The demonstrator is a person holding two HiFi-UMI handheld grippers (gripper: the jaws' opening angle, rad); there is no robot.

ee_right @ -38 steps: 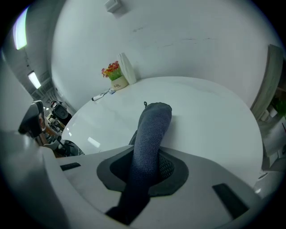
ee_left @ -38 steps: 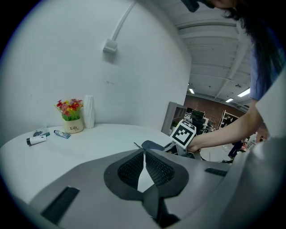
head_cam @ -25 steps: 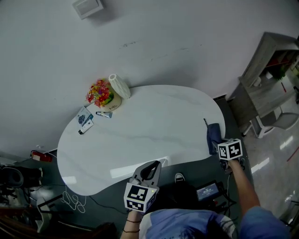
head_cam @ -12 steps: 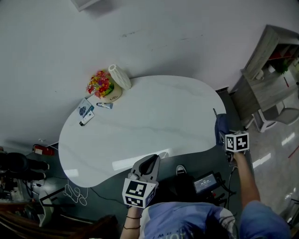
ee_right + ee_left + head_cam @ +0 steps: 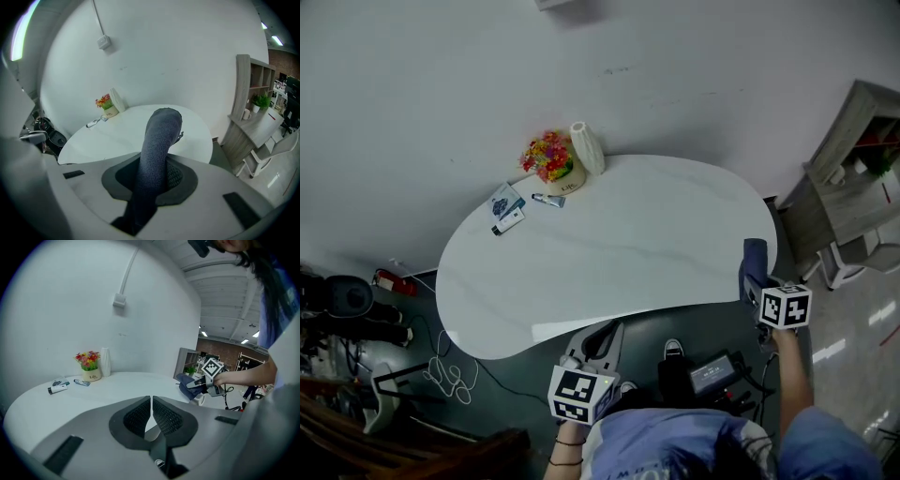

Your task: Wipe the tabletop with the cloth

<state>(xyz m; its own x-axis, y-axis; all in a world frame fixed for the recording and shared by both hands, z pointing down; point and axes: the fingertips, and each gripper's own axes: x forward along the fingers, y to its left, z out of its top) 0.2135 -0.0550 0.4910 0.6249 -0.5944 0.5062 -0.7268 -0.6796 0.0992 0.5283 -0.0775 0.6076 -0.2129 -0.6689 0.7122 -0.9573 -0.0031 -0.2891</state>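
White kidney-shaped tabletop (image 5: 609,253): bearing, at its 11 o'clock edge, a cream pot of colourful flowers (image 5: 550,159), a white ribbed vase (image 5: 586,148) just beside it, and small tubes and a packet (image 5: 506,211) nearby.

Grey wooden shelf unit (image 5: 853,159): standing at 2 o'clock, off the table.

Left gripper (image 5: 607,330): hovering off the 6 o'clock edge, jaws lying all but together, gripping nothing.

Right gripper (image 5: 757,281): clamping the dark blue knitted cloth (image 5: 754,261) at the tabletop's 3 o'clock edge.

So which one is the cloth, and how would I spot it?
Start at the big white rounded table and go to its right end. There, at the edge, a dark blue-grey knitted cloth is clamped in the right tool. Unlike the flower pot and white vase across the table, it is soft, dark and held.
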